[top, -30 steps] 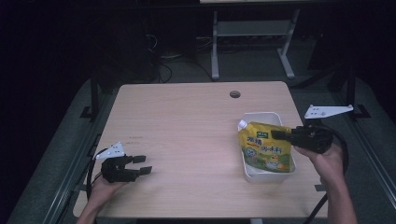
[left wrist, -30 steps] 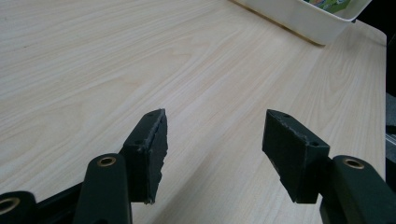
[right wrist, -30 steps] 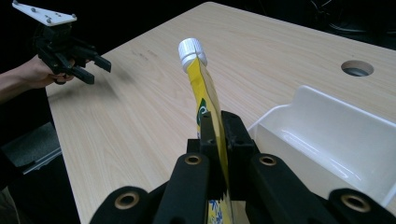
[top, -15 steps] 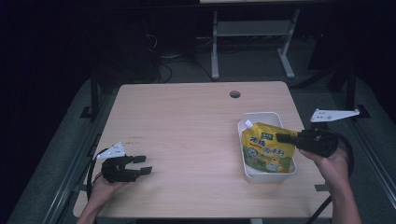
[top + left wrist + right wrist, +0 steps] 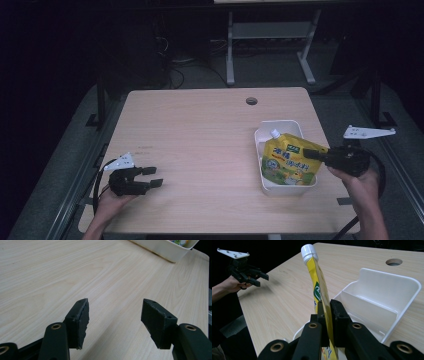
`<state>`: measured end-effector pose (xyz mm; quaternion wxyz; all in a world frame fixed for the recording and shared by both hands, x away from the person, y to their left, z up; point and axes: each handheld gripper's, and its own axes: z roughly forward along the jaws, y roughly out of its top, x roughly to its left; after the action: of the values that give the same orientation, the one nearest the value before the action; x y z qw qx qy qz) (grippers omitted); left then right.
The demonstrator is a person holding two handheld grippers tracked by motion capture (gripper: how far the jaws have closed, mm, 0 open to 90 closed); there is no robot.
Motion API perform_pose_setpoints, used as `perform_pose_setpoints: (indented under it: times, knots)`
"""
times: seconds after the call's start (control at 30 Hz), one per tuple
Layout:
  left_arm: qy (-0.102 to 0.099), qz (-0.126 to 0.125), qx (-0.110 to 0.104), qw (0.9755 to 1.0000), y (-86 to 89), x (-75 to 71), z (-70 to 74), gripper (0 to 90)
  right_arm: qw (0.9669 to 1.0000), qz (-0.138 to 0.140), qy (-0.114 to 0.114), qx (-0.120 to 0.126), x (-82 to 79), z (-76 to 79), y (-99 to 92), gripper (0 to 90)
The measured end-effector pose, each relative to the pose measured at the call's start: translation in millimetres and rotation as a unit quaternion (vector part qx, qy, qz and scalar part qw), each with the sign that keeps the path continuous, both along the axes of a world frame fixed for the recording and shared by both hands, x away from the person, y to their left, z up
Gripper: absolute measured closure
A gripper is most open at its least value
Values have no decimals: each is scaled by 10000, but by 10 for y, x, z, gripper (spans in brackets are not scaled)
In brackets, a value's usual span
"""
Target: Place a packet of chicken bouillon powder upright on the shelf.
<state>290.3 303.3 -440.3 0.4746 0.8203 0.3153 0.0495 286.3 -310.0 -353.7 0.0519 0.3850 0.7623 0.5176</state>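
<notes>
The right gripper [image 5: 327, 312] pinches a yellow pouch [image 5: 286, 162] by its edge, holding it over the white bin [image 5: 270, 130] at the table's [image 5: 200, 135] right side; its bottom seems to sit inside. The left gripper [image 5: 151, 177] rests near the front left corner, jaws spread apart.

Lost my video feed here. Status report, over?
Left gripper open, empty, low over table. Right gripper shut on yellow spout pouch, held over white bin. Nothing in the way.
</notes>
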Motion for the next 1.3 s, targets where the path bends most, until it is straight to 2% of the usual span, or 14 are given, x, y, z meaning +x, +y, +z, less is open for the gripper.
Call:
perform_pose_setpoints:
  times: [0.17, 0.23, 0.47, 0.77, 0.93, 1.1, 1.3]
  knots:
    - [-2, -35, 23, 10000, -19, -4, -5, 385, 10000, -15, -5, 45, -24, -52, -26, 830]
    - [-5, -44, 29, 10000, -21, -4, -6, 385, 9999, -54, 30, 100, -32, -93, -42, 778]
    - [2, -47, 50, 10000, -21, -9, -7, 384, 9995, -162, -73, 243, -125, -70, -90, 687]
    - [-15, -58, 80, 9999, -7, -12, -13, 381, 9995, -283, -105, 95, -263, -59, -115, 556]
    - [-16, -30, 43, 10000, 11, -10, -16, 379, 9993, -350, -87, 23, -320, -70, -140, 520]
    - [-21, -16, 77, 10000, 13, -5, -19, 369, 9990, -424, -117, 33, -448, -95, -181, 488]
    - [-18, -19, 137, 9999, 2, -6, -26, 365, 9986, -518, -96, 24, -517, -112, -242, 473]
